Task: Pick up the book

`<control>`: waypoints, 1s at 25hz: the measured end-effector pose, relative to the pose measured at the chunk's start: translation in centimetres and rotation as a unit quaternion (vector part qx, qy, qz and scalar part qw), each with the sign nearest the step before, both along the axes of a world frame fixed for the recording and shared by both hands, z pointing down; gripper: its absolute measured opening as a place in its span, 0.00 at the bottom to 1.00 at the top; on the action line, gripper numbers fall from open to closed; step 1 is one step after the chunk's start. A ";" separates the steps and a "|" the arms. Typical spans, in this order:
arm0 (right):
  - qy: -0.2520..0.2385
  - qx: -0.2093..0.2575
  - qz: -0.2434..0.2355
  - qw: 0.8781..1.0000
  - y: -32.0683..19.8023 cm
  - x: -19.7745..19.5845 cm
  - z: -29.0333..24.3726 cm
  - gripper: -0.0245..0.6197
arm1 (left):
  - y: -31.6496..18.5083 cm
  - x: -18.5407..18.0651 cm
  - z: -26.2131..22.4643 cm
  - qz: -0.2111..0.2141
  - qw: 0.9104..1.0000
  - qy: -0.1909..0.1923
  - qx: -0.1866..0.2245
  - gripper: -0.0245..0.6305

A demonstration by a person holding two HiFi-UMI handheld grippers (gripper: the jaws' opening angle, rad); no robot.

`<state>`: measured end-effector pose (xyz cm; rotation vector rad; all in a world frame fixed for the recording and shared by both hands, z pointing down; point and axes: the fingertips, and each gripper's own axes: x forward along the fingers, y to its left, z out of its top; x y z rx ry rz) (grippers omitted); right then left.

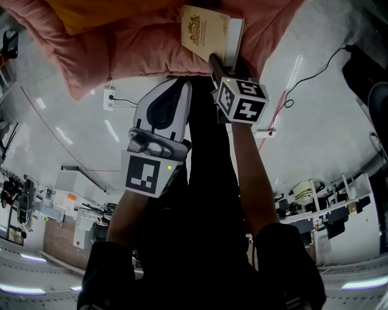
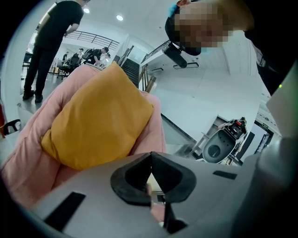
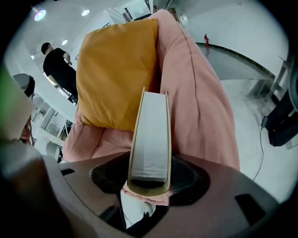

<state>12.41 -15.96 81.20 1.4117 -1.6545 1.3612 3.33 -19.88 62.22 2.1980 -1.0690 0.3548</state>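
Well, right gripper (image 3: 148, 180) has its fingers (image 3: 192, 179) clamped on the book (image 3: 150, 135), edge-up against the pink cushion (image 3: 200, 97) near a yellow pillow (image 3: 116, 69), while left gripper (image 2: 151, 173) is pinched shut, empty.

Seen from above, the pink cushion (image 1: 151, 48) runs off the top edge, and only a strip of the orange pillow (image 1: 103, 12) shows. The marker cube (image 1: 241, 100) covers most of the right gripper (image 1: 219, 63). Up close, the book (image 3: 150, 139) seems to hide with its near end where the pads meet its covers. Past the left gripper (image 2: 150, 157), a pale sliver (image 2: 153, 179) is too small to name. A standing person (image 2: 49, 42) is cut off at the head, and distant figures (image 2: 93, 53) are mere specks.
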 end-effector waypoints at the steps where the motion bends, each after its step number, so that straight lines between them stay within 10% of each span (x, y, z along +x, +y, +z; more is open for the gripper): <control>1: -0.001 -0.001 0.001 1.000 0.0 0.0 0.0 0.42 | 0.0 0.0 -0.1 -0.001 1.000 0.000 0.001 0.05; 25: 0.016 0.016 -0.003 1.000 0.7 -1.2 -4.2 0.40 | 1.4 -3.6 -4.9 -0.031 0.999 0.006 0.044 0.05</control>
